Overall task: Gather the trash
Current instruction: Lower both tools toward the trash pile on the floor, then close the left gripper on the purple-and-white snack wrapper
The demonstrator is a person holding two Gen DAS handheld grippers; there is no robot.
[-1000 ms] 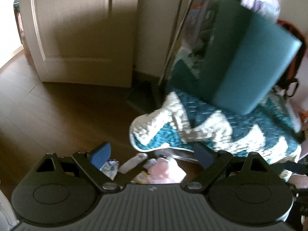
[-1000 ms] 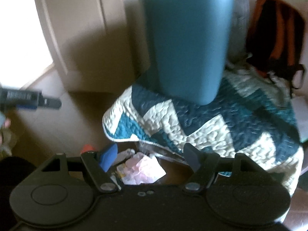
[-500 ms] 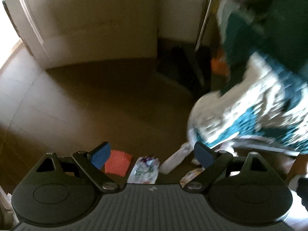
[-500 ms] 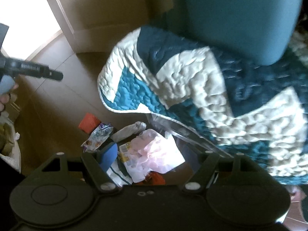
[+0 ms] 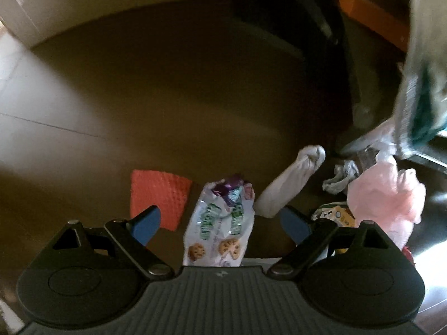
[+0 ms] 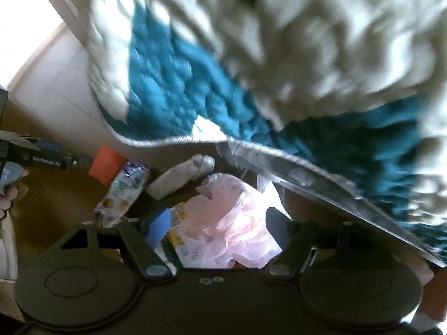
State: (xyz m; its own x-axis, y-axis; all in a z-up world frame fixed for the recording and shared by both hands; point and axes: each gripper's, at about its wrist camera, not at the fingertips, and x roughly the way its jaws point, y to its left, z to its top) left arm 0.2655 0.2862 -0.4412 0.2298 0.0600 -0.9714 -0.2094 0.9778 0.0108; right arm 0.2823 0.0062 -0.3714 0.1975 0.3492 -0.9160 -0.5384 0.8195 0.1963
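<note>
A small pile of trash lies on a dark brown wooden floor (image 5: 173, 89), at the foot of a bed draped with a teal and cream quilt (image 6: 251, 69). In the left wrist view, a white cookie packet (image 5: 220, 223) printed with green lettering and pictures of chocolate chip cookies lies lengthwise on the floor, directly between the two blue-padded fingers of the left gripper (image 5: 220, 222). Those fingers are spread wide apart and hold nothing. Just left of the packet lies a flat orange-red textured square (image 5: 159, 195), partly behind the left finger. Just right of the packet, a rolled pale grey sock (image 5: 290, 184) lies at an angle, its knotted end pointing away. Further right are a crumpled grey scrap (image 5: 340, 178) and a crumpled pink plastic bag (image 5: 388, 198), with a yellow and white printed wrapper (image 5: 335, 212) at its near edge.

In the right wrist view, the right gripper (image 6: 218, 223) hangs over the pink plastic bag (image 6: 234, 217), its fingers also wide apart and empty, one on each side of the bag. The cookie packet (image 6: 125, 187), the sock (image 6: 181, 176) and the orange-red square (image 6: 107, 164) lie to the left. The left gripper (image 6: 47, 156) shows at the left edge, held by a hand (image 6: 11, 192). The quilt is blurred and fills the upper part of this view, overhanging a pale bed rail (image 6: 321, 184).
</note>
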